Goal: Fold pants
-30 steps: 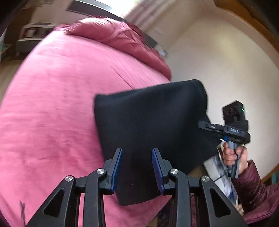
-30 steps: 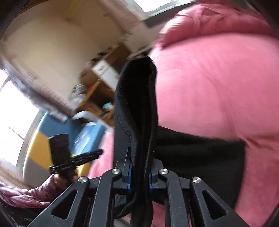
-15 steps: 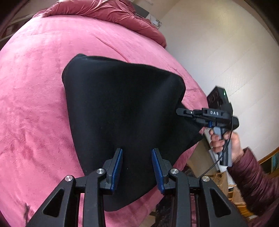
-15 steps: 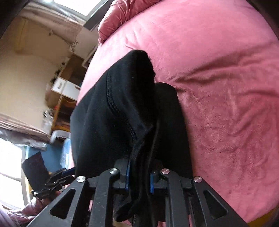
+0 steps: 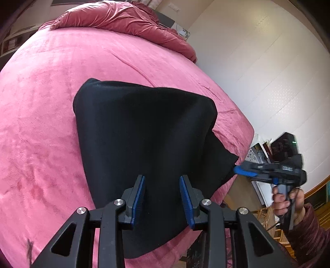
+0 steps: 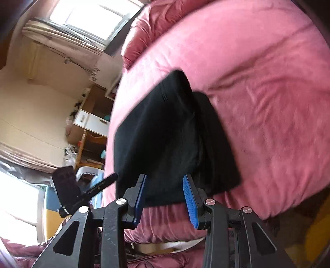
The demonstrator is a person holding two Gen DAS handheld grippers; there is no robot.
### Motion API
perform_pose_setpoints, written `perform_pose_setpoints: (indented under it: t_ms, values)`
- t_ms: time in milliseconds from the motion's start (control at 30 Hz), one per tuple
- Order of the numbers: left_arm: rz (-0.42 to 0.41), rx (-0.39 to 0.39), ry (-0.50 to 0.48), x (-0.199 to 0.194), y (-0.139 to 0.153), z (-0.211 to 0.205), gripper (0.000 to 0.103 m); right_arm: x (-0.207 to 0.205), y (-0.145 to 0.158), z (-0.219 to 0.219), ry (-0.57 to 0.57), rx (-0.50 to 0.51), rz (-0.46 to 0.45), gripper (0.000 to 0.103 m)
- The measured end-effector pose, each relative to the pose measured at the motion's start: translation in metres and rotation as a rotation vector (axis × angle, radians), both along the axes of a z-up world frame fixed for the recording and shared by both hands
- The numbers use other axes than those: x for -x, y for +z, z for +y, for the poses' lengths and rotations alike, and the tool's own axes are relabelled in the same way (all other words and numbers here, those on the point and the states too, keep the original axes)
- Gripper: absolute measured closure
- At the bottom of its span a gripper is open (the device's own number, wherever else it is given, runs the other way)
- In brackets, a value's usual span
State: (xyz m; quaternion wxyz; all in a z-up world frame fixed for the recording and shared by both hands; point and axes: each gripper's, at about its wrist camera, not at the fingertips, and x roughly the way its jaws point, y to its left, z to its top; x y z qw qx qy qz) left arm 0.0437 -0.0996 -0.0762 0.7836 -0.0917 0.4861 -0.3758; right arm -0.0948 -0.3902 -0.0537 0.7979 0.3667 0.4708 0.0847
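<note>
Count of items on and around the bed.
One pair of black pants lay on one pink bed; one crumpled duvet sat at its head. Two grippers were present, left gripper and right gripper, each with two blue-padded fingers.

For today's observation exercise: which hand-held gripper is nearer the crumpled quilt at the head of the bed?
Neither clearly. Both the left hand-held gripper and the right hand-held gripper, its jaws opening, sit at the black pants' near edge, far from the quilt.
</note>
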Motion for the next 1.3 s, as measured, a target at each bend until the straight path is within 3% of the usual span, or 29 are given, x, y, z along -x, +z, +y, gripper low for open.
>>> perform_pose_setpoints:
  t_ms: [133, 167, 200, 367, 533, 667, 867, 1000, 1100, 1300]
  values:
    - [-0.010, -0.004, -0.008, 0.005, 0.006, 0.002, 0.068, -0.015, -0.023, -0.005, -0.097, -0.049, 0.010, 0.070]
    - [-0.011, -0.006, -0.004, 0.005, 0.006, 0.004, 0.068, -0.018, -0.024, -0.006, -0.118, -0.041, 0.006, 0.087]
    - [-0.012, -0.004, 0.000, 0.006, 0.007, 0.007, 0.068, -0.021, -0.021, -0.004, -0.120, 0.006, 0.000, 0.096]
    - [-0.029, 0.006, 0.036, 0.008, 0.016, 0.020, 0.068, -0.008, 0.010, 0.010, -0.036, 0.084, -0.056, 0.095]
    - [-0.028, -0.034, 0.072, 0.000, 0.014, 0.017, 0.068, 0.002, -0.016, -0.005, -0.062, 0.109, 0.028, 0.095]
    - [-0.060, -0.050, 0.081, -0.007, 0.022, 0.012, 0.068, -0.001, -0.021, -0.008, -0.065, 0.086, 0.025, 0.090]
    - [-0.097, -0.043, 0.110, -0.031, 0.032, 0.008, 0.068, 0.003, 0.028, -0.012, -0.073, 0.309, -0.041, 0.080]
    - [-0.105, -0.049, 0.145, -0.045, 0.032, 0.004, 0.068, -0.031, 0.046, 0.010, 0.009, 0.331, -0.108, 0.080]
    - [-0.100, -0.073, 0.175, -0.056, 0.028, -0.004, 0.068, -0.074, 0.041, 0.039, 0.088, 0.358, -0.119, 0.080]
    - [-0.084, -0.180, 0.241, -0.078, 0.010, -0.022, 0.067, -0.125, 0.004, 0.042, -0.001, 0.486, 0.031, 0.081]
